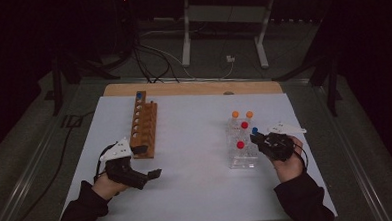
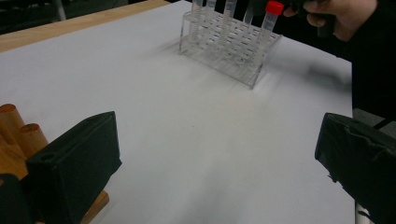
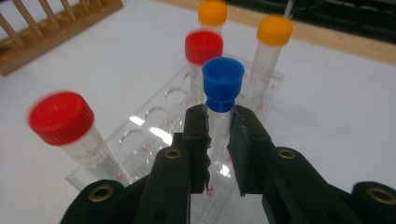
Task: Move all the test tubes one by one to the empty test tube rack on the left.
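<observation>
My right gripper (image 3: 218, 135) is shut on a clear tube with a blue cap (image 3: 222, 84), held upright just below the cap. It stands at the right side of the clear plastic rack (image 1: 242, 157), and its lower end is hidden by the jaws. In the high view the blue-capped tube (image 1: 255, 130) sits just ahead of the right gripper (image 1: 258, 139). The rack (image 3: 154, 130) holds two red-capped tubes (image 3: 65, 126) and two orange-capped tubes (image 3: 274, 30). My left gripper (image 1: 147, 161) is open and holds nothing, at the near end of the wooden rack (image 1: 143, 125).
The wooden rack has a blue-capped tube (image 1: 139, 95) in its far end. In the left gripper view the wooden rack's pegs (image 2: 18, 135) sit by the left jaw, and the clear rack (image 2: 229, 44) stands across bare white table (image 2: 196, 130). A wooden strip (image 1: 193, 88) edges the far side.
</observation>
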{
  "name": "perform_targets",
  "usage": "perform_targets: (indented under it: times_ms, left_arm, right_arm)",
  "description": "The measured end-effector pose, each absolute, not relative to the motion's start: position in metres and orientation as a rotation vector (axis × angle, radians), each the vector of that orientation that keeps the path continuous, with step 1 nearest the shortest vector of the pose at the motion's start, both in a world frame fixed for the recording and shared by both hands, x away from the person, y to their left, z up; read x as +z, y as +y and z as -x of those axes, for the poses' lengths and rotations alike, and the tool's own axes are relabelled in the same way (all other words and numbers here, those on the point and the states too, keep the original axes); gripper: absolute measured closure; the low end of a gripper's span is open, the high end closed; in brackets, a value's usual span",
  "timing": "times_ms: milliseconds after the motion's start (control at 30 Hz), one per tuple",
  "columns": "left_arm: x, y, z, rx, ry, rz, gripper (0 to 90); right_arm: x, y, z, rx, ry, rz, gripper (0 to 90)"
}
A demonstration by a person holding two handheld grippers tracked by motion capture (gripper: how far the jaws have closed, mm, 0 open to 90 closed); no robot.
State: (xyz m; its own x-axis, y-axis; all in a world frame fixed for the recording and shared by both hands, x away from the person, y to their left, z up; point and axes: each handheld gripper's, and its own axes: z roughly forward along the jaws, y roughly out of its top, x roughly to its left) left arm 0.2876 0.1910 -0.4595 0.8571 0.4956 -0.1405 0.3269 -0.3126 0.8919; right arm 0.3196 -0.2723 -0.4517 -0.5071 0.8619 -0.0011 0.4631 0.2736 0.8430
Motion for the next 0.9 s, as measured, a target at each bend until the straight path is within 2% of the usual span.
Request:
perform_targets:
  times_ms: [633, 900]
  left_arm:
    - [-0.459, 0.190, -0.287, 0.183, 0.606, -1.931, 0.8]
    - [-0.457, 0.189, -0.286, 0.174, 0.593, -1.930, 0.8]
  right_arm:
    - [-0.405, -0.274, -0.287, 1.188, 2.019, -1.094, 76.8]
    - [-0.397, -0.270, -0.266, 1.204, 2.080, -1.080, 76.8]
